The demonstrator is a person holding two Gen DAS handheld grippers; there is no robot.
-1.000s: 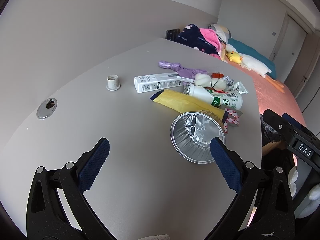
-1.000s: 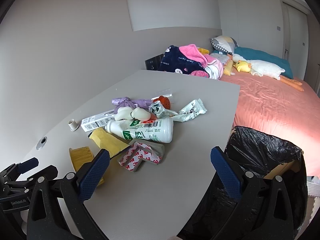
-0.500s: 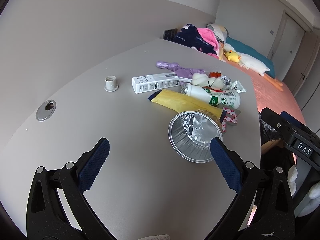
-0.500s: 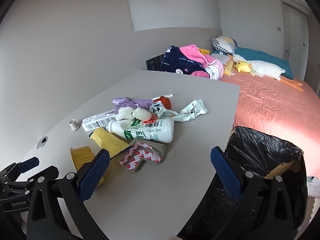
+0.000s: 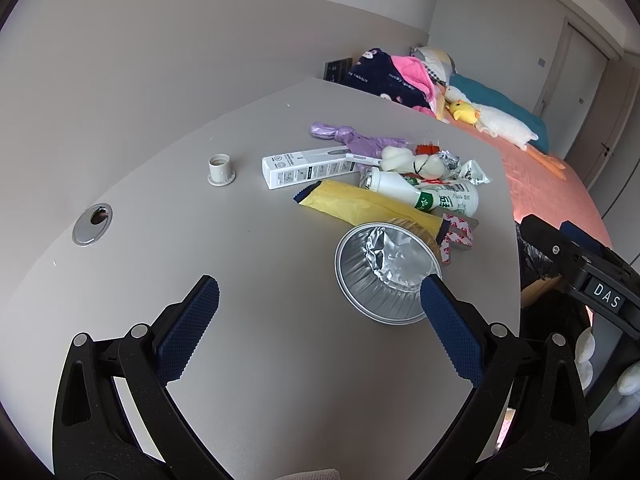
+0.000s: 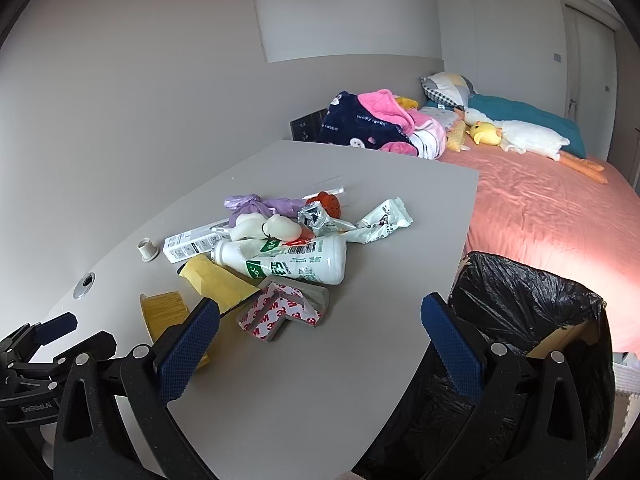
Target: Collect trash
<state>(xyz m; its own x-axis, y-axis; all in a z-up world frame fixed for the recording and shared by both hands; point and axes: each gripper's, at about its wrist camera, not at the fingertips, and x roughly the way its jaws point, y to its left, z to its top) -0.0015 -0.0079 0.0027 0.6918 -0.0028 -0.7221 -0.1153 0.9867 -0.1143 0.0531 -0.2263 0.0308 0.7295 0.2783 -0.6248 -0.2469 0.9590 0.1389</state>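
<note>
A pile of trash lies on the grey table [image 5: 280,360]: a foil cup [image 5: 386,272] on its side, a yellow wrapper [image 5: 360,204], a white bottle with green print [image 5: 428,194], a white box [image 5: 308,166], purple plastic [image 5: 352,138] and red-white tape backing [image 6: 286,312]. My left gripper [image 5: 320,304] is open and empty, its right finger just in front of the foil cup's rim. My right gripper [image 6: 320,328] is open and empty above the table's near edge, the tape backing just beyond it. A black-lined bin [image 6: 532,320] stands right of the table.
A small white cap [image 5: 221,169] and a metal cable grommet [image 5: 92,225] sit on the left of the table. A pink bed [image 6: 560,216] with clothes and a plush duck lies beyond. The right gripper's body shows in the left wrist view [image 5: 580,276].
My left gripper has shifted slightly; the foil cup and pile sit a little lower and more central in its view. The right gripper has barely moved.
</note>
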